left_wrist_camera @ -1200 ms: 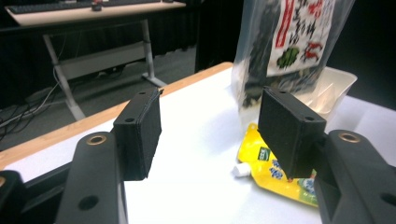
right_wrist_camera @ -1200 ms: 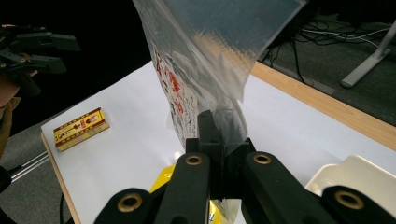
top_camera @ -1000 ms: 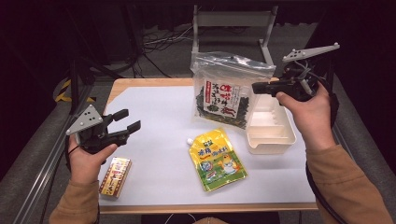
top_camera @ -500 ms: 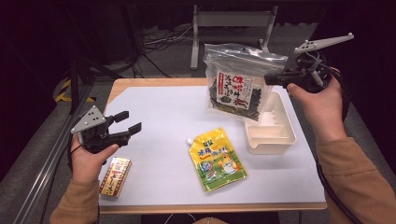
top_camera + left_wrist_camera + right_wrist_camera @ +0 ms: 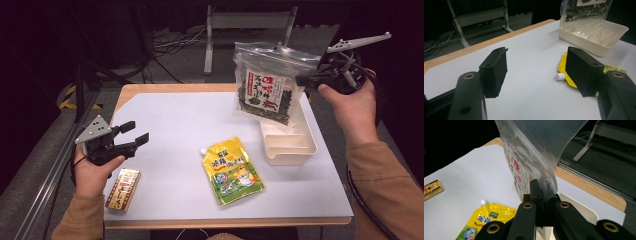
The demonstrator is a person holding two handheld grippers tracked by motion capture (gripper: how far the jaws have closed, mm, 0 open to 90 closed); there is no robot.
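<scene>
- the right gripper (image 5: 304,80) was clamped tight on the edge of a clear seaweed bag (image 5: 267,87), with both jaws pressed together on the plastic film, as the right gripper view confirmed (image 5: 541,195).
- the seaweed bag hung in the air above the far end of the white tray (image 5: 295,145), tilted, with its lower edge close over the tray's inside; whether it touched the tray could not be told.
- the white tray stood at the right side of the table (image 5: 170,125), partitioned inside.
- the left gripper (image 5: 135,135) was held over the left part of the table, jaws spread wide apart with nothing between them; in the left gripper view (image 5: 536,70) only bare table surface lay between the pads.
- a yellow spouted pouch (image 5: 232,170) lay flat near the table's middle, just beside the tray.
- a small red-and-gold box (image 5: 122,189) lay at the near left edge, next to the left hand (image 5: 92,172).
</scene>
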